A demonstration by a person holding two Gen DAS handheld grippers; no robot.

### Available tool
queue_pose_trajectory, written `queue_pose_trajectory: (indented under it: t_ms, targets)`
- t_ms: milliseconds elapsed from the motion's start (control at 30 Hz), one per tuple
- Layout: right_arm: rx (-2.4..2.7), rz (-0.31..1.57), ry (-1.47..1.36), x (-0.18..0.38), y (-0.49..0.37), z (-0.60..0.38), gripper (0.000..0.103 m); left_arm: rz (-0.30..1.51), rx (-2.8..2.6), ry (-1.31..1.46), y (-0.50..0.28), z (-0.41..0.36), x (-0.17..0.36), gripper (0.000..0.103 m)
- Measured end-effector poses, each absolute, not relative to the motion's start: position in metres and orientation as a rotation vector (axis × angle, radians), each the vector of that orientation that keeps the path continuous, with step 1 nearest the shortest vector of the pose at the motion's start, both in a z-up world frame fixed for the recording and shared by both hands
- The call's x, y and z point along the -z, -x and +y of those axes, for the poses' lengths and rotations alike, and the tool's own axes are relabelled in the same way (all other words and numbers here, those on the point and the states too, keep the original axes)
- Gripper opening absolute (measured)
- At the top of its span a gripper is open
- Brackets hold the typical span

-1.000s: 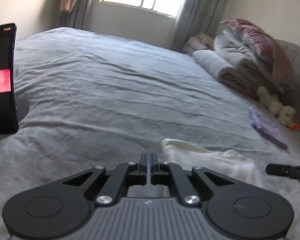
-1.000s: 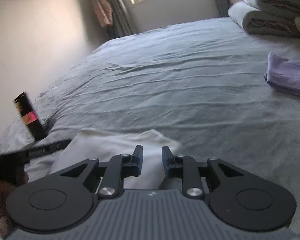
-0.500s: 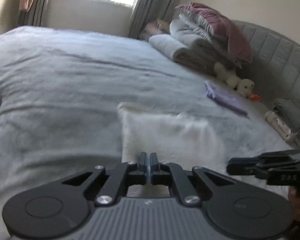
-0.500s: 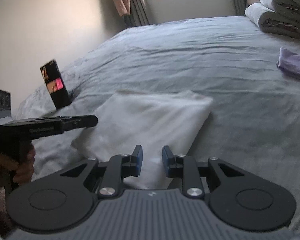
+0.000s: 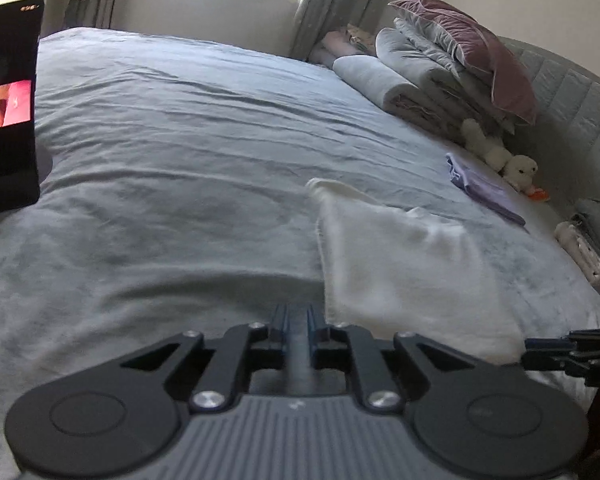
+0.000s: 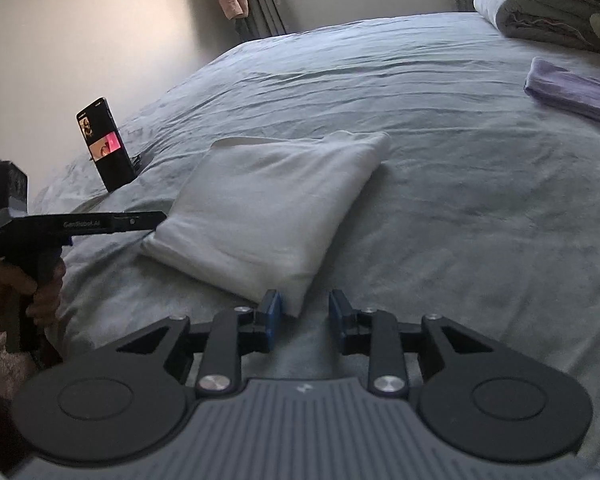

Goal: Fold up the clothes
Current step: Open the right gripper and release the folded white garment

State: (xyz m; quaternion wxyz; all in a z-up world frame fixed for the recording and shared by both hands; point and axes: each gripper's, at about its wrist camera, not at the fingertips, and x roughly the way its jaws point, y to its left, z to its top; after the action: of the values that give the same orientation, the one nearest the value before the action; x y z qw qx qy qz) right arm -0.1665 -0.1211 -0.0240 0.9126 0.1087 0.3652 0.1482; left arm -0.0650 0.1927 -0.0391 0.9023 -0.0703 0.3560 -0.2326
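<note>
A: White cloth (image 6: 260, 204), soft knit, folded into a plump rectangle, lying flat on the grey wrinkled bed (image 6: 440, 220).
B: Fingers?
A: Left gripper (image 5: 298, 316) just opened a crack, nothing between. Right gripper (image 6: 304, 312) has been opening, apart, cloth corner just beside one finger.
</note>
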Motion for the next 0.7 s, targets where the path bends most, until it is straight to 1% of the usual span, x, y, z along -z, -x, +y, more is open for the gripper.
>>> queue_pose_trajectory:
  t_ms: [100, 167, 200, 233, 300, 333, 367, 400, 433, 500, 600, 700]
  targets:
    - [-0.299, 0.758, -0.236, 0.022, 0.169, -0.126, 0.032, 0.735, 0.462, 0.155, 0.064, 0.196, 0.037, 0.010]
    - [-0.289, 0.759, -0.250, 0.020, 0.170, -0.131, 0.032, 0.739, 0.450, 0.174, 0.063, 0.198, 0.036, 0.013]
    - [-0.284, 0.759, -0.258, 0.020, 0.171, -0.133, 0.033, 0.738, 0.447, 0.185, 0.063, 0.199, 0.035, 0.019]
    - [-0.279, 0.760, -0.270, 0.020, 0.172, -0.136, 0.033, 0.733, 0.441, 0.195, 0.062, 0.200, 0.035, 0.029]
    - [-0.268, 0.763, -0.308, 0.020, 0.172, -0.144, 0.034, 0.720, 0.428, 0.218, 0.062, 0.203, 0.032, 0.039]
    - [-0.263, 0.763, -0.328, 0.019, 0.172, -0.147, 0.035, 0.716, 0.425, 0.232, 0.061, 0.204, 0.030, 0.042]
    - [-0.258, 0.763, -0.348, 0.019, 0.172, -0.150, 0.037, 0.713, 0.425, 0.253, 0.060, 0.205, 0.028, 0.044]
    - [-0.254, 0.764, -0.372, 0.019, 0.171, -0.153, 0.042, 0.709, 0.426, 0.276, 0.058, 0.206, 0.027, 0.047]
    - [-0.250, 0.764, -0.397, 0.018, 0.170, -0.156, 0.044, 0.705, 0.435, 0.308, 0.057, 0.207, 0.026, 0.051]
    - [-0.246, 0.767, -0.452, 0.019, 0.168, -0.162, 0.045, 0.702, 0.460, 0.381, 0.052, 0.209, 0.024, 0.055]
    - [-0.252, 0.777, -0.550, 0.022, 0.159, -0.169, 0.047, 0.697, 0.508, 0.483, 0.045, 0.210, 0.026, 0.056]
    - [-0.261, 0.787, -0.649, 0.025, 0.149, -0.176, 0.047, 0.729, 0.525, 0.517, 0.034, 0.203, 0.029, 0.056]
